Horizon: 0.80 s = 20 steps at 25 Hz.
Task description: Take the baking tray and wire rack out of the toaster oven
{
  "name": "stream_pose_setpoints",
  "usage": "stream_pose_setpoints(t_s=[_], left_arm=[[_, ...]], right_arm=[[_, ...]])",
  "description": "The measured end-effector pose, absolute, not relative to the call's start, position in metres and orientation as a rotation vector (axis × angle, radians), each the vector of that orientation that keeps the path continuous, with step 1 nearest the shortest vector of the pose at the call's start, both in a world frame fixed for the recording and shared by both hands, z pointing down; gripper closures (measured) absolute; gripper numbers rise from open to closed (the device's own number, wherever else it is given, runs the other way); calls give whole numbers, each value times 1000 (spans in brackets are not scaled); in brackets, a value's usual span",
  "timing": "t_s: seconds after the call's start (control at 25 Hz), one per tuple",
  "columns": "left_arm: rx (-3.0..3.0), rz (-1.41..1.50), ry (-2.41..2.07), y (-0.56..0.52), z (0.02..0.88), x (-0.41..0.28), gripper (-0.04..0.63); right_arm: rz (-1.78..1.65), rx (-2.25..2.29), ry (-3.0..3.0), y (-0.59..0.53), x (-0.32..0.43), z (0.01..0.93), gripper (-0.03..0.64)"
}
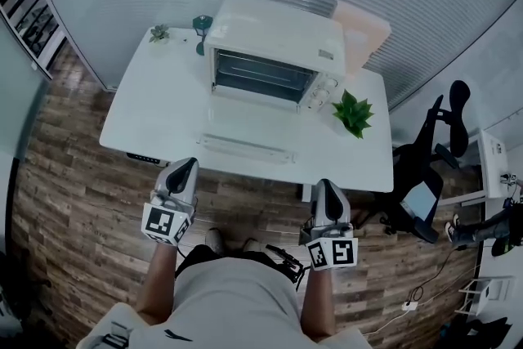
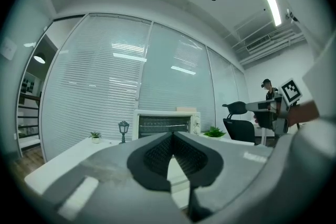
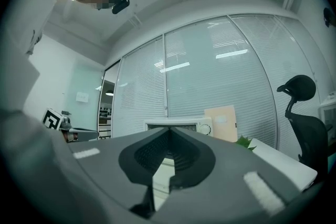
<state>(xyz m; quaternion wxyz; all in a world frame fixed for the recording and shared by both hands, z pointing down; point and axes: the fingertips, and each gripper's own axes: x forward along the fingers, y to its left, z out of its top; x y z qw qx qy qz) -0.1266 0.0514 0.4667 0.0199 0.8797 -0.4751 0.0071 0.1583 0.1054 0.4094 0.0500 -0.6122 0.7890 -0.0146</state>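
Head view had the toaster oven (image 1: 274,53) sitting at 12 o'clock on the white counter (image 1: 155,123), door dropped open, wire rack (image 1: 263,74) showing as bars inside the cavity; the baking tray could not be made out. Left gripper (image 1: 186,165) hung at 7 o'clock and right gripper (image 1: 324,185) at 5, both short of the counter, fingers closed tight on nothing.

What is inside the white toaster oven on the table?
A metal wire rack shows across the white toaster oven's dark cavity; a baking tray cannot be made out.
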Motion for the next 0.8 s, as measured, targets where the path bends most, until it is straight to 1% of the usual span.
stream_pose_setpoints(t_s=[0.44,0.8], left_arm=[[2750,22,-1368,0,472,-133,591],[2723,-14,-1413,-62,471,-98,591]], right_arm=[[-12,-1896,2362,59,138,396,626],[-2,-1845,2381,-17,177,394,626]])
